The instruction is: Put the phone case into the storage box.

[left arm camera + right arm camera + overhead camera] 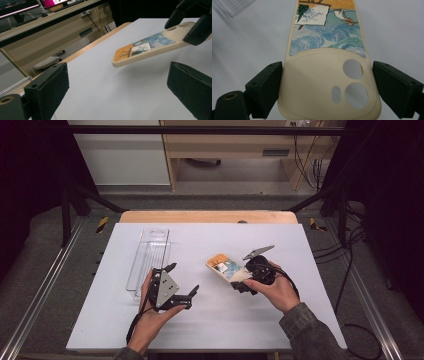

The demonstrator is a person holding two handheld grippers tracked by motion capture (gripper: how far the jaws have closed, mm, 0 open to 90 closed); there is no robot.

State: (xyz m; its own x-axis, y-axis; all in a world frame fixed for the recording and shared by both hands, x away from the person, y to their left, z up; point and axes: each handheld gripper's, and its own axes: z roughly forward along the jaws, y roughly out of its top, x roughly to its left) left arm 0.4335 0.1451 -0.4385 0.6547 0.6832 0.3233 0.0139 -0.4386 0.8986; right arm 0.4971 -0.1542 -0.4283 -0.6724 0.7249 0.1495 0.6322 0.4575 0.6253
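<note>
Fingers right: black pads (265, 87) sit on both long edges of the phone case (329, 82) at its camera-cutout end, clamped across its width, case held.
Fingers left: pads (50, 90) spread wide, bare table between them, nothing held.
Table: white top (210, 320) with a wood strip along its 12 o'clock edge, fills the middle of the high view.
Clear tray: long transparent plastic tray (150, 255), lies at about 10 o'clock from table centre, long axis running 12 to 6, lying flat.
Left gripper: (182, 280) at 7 o'clock from table centre, just beside the near end of the clear tray, grey three-cornered plate on top, jaws pointing toward 2 o'clock, toward the case.
Right gripper: (239, 282) at 4 o'clock from table centre, held in the person's right hand (275, 292), jaws pointing toward 10 o'clock.
Phone case: cream with a blue and orange painted print, (225, 267) just right of table centre, free end aiming at 10 o'clock, well apart from the clear tray.
Case height: in the left gripper view the case (147, 48) is off the table, tilted, shadow under it, its free end lower than its gripped end.
Case cutouts: two round holes and one small oblong slot, at 6 o'clock in the right gripper view, between the pads.
</note>
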